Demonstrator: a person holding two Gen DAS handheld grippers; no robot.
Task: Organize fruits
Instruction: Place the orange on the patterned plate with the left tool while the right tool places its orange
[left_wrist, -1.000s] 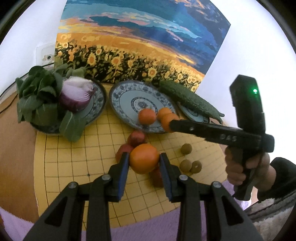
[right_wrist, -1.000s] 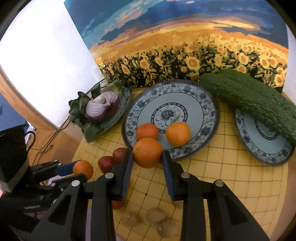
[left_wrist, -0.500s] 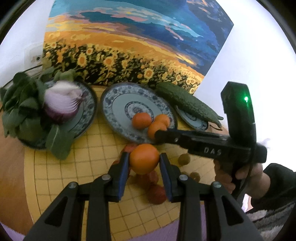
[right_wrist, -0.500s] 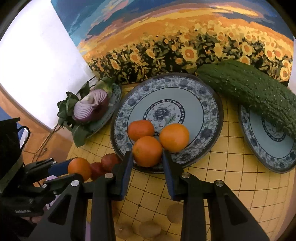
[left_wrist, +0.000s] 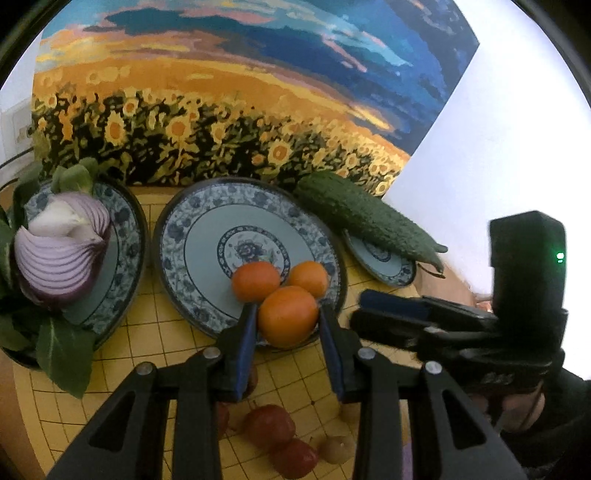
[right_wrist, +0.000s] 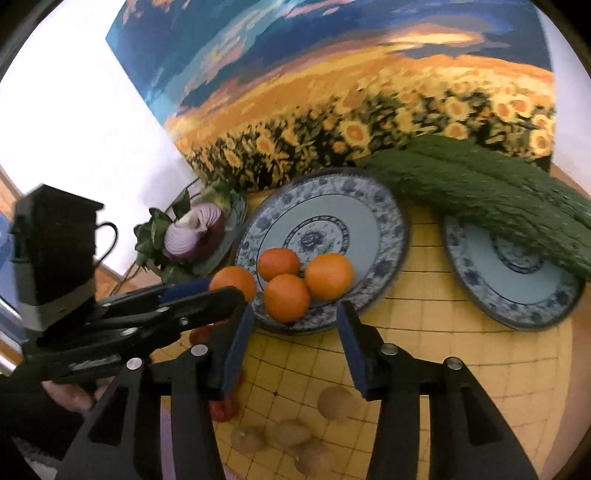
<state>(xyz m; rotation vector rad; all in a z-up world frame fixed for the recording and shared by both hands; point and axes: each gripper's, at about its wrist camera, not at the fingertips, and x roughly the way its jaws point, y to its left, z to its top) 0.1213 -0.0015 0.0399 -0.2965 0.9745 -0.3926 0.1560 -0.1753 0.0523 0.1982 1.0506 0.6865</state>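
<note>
My left gripper (left_wrist: 287, 334) is shut on an orange (left_wrist: 288, 319) and holds it over the near rim of the middle blue-patterned plate (left_wrist: 207, 236). The same orange (right_wrist: 232, 283) and left gripper (right_wrist: 221, 291) show in the right wrist view. Two more oranges (left_wrist: 255, 280) lie on that plate in the left wrist view; the right wrist view shows three oranges (right_wrist: 286, 297) on the plate (right_wrist: 354, 218). My right gripper (right_wrist: 293, 338) is open and empty just in front of them; it also shows in the left wrist view (left_wrist: 373, 308).
A cut red onion (left_wrist: 61, 251) with green leaves fills the left plate. A bumpy cucumber (right_wrist: 491, 199) lies across the right plate (right_wrist: 517, 295). Small red fruits (left_wrist: 269, 424) and brown round fruits (right_wrist: 338, 402) lie on the yellow grid mat (right_wrist: 443, 350). A sunflower painting stands behind.
My right gripper has opened and left its orange on the middle plate, then drawn back a little. My left gripper has carried its orange forward to the plate's near rim.
</note>
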